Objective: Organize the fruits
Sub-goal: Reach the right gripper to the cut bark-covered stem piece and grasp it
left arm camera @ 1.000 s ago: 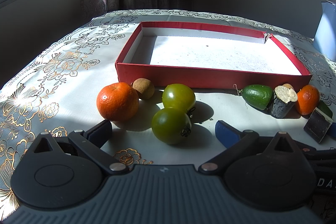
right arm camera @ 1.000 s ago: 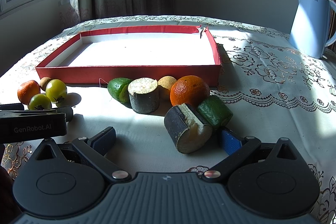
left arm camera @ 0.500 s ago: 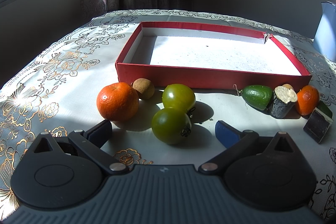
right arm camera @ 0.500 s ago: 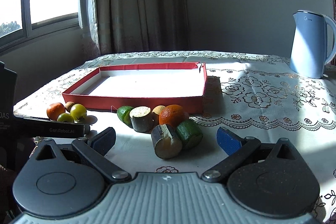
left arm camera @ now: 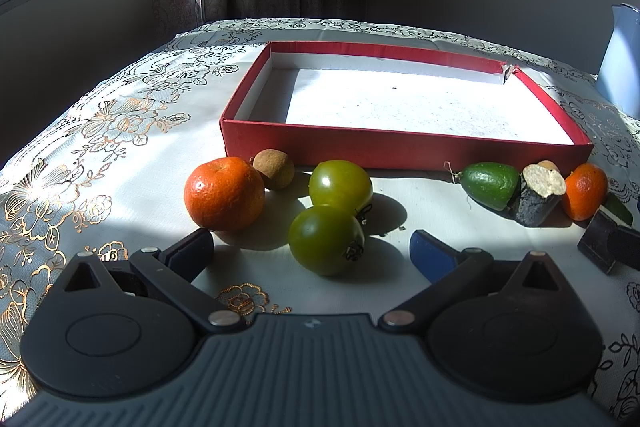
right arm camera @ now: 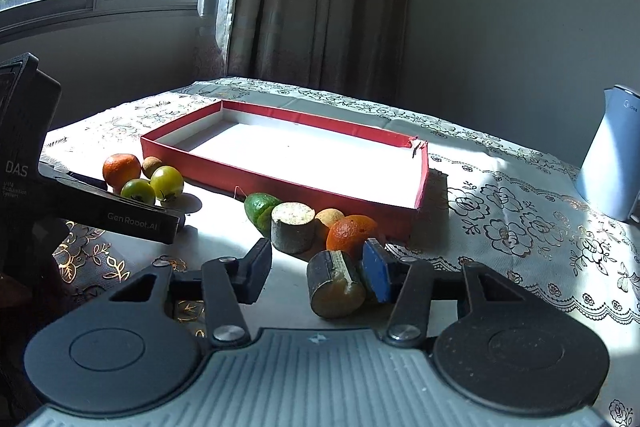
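A: Tablecloth (left arm camera: 120, 131) with gold flowers, sunlit. Left view: red tray (left arm camera: 400, 149) on it. In front: orange (left arm camera: 224, 193), small brown fruit (left arm camera: 275, 169), two green tomatoes (left arm camera: 340, 187). Left gripper (left arm camera: 312, 251) jaws wide apart, nearer tomato (left arm camera: 326, 239) between the fingers, untouched.

B: Right view?

A: Right gripper (right arm camera: 316, 267) jaws closing. Dark cut cylinder (right arm camera: 334, 285) between them; blue pad (right arm camera: 376, 275) looks to be against it, hard to confirm. Other pad (right arm camera: 256, 269) clear. Second orange (right arm camera: 352, 231), avocado (right arm camera: 260, 209), kettle (right arm camera: 608, 155) behind.
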### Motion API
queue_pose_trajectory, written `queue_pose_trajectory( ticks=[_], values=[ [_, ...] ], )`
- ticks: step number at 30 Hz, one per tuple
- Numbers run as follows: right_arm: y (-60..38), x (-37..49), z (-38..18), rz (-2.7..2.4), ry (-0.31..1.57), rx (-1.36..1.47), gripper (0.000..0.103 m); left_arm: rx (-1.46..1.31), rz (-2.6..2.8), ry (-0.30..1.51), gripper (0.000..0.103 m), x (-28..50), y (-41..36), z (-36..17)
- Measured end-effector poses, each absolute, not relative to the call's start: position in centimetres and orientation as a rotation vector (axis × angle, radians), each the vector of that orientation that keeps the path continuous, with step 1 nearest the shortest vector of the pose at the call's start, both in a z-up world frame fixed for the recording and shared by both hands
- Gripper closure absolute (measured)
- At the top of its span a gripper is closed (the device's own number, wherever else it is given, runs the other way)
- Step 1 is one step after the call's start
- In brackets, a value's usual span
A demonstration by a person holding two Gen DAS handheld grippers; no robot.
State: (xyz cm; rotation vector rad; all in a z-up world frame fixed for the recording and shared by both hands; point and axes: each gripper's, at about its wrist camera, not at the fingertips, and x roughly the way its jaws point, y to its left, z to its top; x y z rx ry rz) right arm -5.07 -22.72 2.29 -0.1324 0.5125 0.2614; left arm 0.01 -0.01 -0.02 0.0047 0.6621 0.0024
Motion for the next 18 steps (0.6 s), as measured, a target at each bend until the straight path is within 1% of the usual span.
queue_pose_trajectory(
  ticks=[4,8,14,18],
  values=[
    [-22.9,-4.4,1.8,0.272,0.549,-0.144,0.054,0.004,0.002,0.662,0.000,0.0,0.0,0.0],
    [-23.2,-3.9,1.4,0.282,0.574,-0.138,0.062,0.004,0.002,0.662,0.000,0.0,0.0,0.0],
    [-23.6,-3.5,1.0,0.286,0.584,-0.139,0.063,0.004,0.002,0.662,0.000,0.0,0.0,0.0],
    [-23.2,-3.6,0.9,0.290,0.578,-0.179,0.062,0.004,0.002,0.662,0.000,0.0,0.0,0.0]
  ],
)
